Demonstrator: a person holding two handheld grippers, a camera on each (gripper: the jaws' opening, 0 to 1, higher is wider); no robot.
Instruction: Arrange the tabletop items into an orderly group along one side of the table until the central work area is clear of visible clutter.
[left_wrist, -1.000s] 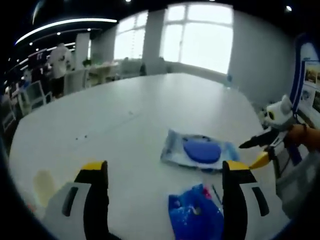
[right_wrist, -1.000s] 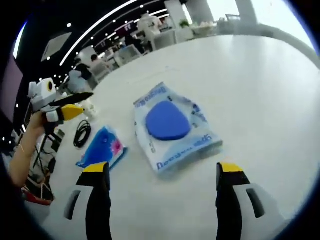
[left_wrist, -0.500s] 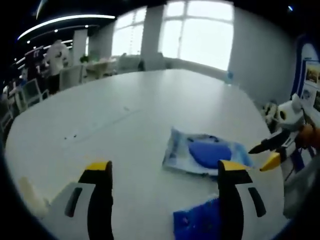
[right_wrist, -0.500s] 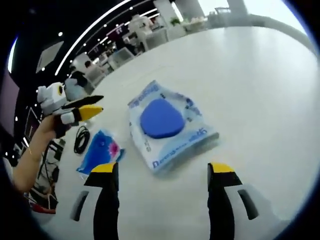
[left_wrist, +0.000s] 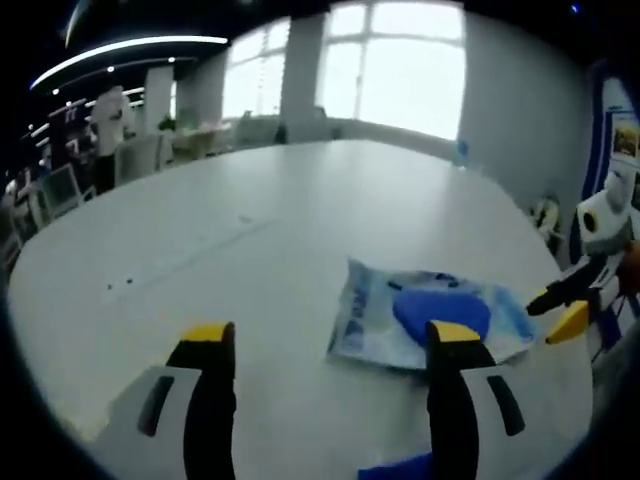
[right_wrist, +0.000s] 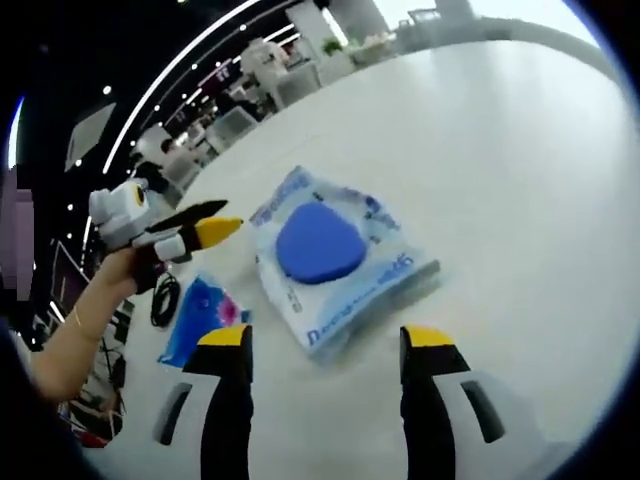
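Observation:
A clear packet holding a blue oval pad (left_wrist: 432, 312) (right_wrist: 325, 250) lies flat on the white table (left_wrist: 250, 230) (right_wrist: 520, 150). A smaller blue packet with pink print (right_wrist: 200, 310) lies beside it, and only its edge (left_wrist: 400, 468) peeks in at the bottom of the left gripper view. My left gripper (left_wrist: 328, 338) hangs open over bare table just left of the big packet; a hand holds it (right_wrist: 205, 228) in the right gripper view. My right gripper (right_wrist: 325, 342) is open at the big packet's near corner, and it enters the left gripper view from the right (left_wrist: 565, 305).
A black cable (right_wrist: 160, 295) lies coiled beyond the small packet near the table's edge. Desks, chairs and people stand in the far background (left_wrist: 110, 130). Large windows (left_wrist: 400, 70) light the back wall.
Both cameras have moved nearer the big packet, and the small blue packet has slid to the bottom edge of the left gripper view. The jaws of both grippers stand a little narrower.

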